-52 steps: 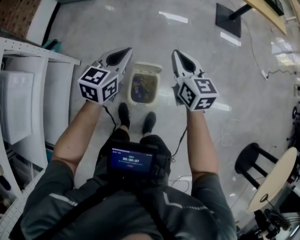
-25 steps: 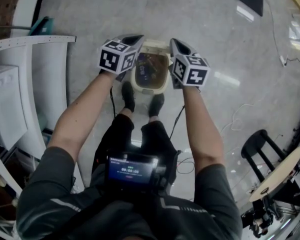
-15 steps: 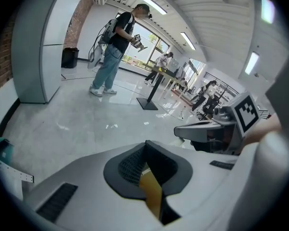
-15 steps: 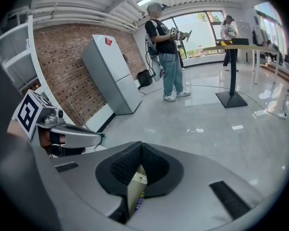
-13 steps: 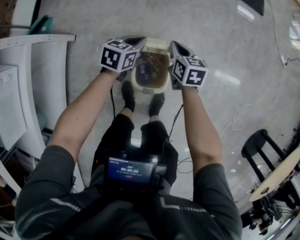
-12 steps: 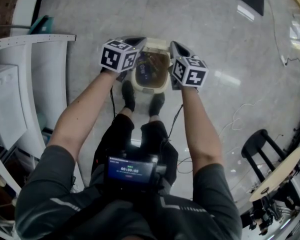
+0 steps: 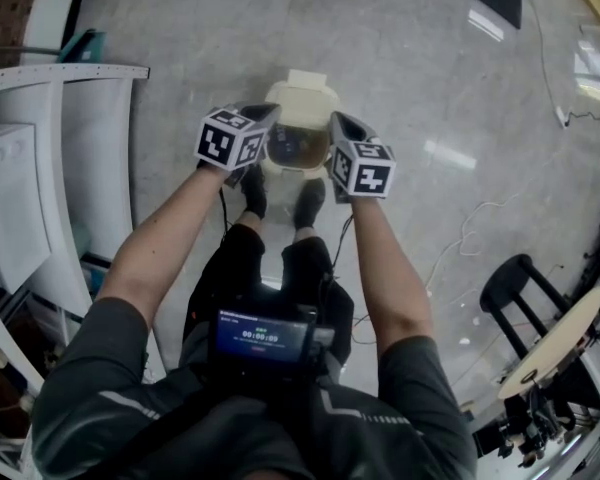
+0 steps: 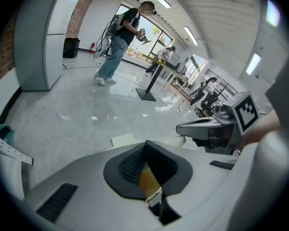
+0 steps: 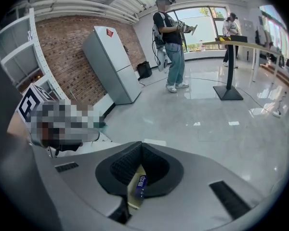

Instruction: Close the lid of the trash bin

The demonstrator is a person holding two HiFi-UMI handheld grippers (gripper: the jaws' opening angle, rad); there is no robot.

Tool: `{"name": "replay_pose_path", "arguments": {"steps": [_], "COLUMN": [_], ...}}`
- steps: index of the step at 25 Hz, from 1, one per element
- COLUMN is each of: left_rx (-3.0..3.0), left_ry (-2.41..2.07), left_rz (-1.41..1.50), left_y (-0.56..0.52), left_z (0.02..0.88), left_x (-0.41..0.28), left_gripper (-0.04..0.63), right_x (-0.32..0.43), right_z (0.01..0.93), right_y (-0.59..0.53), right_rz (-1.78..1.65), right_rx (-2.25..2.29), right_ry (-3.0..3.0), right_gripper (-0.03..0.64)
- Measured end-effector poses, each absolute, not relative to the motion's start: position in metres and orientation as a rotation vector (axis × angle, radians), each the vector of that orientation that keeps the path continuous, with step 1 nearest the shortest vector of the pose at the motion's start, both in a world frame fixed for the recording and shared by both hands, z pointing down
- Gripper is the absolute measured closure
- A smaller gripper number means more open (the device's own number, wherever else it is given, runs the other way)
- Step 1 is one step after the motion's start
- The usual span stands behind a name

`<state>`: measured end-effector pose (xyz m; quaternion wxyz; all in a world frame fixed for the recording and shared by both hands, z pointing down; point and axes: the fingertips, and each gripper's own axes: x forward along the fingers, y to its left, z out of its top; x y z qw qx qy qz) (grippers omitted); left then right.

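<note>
Both tongs are pressed together and hold nothing. My left tongs and right tongs hover at the two sides of the trash bin, which is on the floor before my feet. Its lid stands open at the far side. I judge this is the reaching step; next I must tip the lid down toward me. A blue wrapper shows white print, too small to read.

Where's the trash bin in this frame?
In the head view the trash bin stands on the floor just ahead of the person's shoes, between the left gripper and the right gripper, its lid open.
</note>
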<state>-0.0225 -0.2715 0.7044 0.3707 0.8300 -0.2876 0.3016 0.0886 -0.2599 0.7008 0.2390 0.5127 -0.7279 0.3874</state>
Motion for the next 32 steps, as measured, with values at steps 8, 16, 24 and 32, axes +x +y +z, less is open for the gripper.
{"name": "replay_pose_path", "arguments": {"steps": [8, 16, 24, 32], "left_rx": [2.053, 2.006, 1.916, 1.856], "left_ry": [-0.723, -0.716, -0.724, -0.721], "left_rz": [0.780, 0.814, 0.868, 0.903], "left_y": [-0.220, -0.188, -0.156, -0.141], "left_z": [0.735, 0.767, 0.811, 0.845], "left_x": [-0.032, -0.037, -0.043, -0.045], "left_gripper": [0.601, 0.601, 0.601, 0.601], "right_x": [0.080, 0.076, 0.074, 0.072], "right_z": [0.732, 0.765, 0.810, 0.844], "right_y": [-0.207, -0.175, -0.143, -0.130], "right_rz": [1.117, 1.206, 1.275, 1.302], "right_rx": [1.336, 1.323, 1.266, 1.229], "right_ry": [-1.927, -1.853, -1.763, -1.708], "right_gripper": [0.606, 0.606, 0.606, 0.606]}}
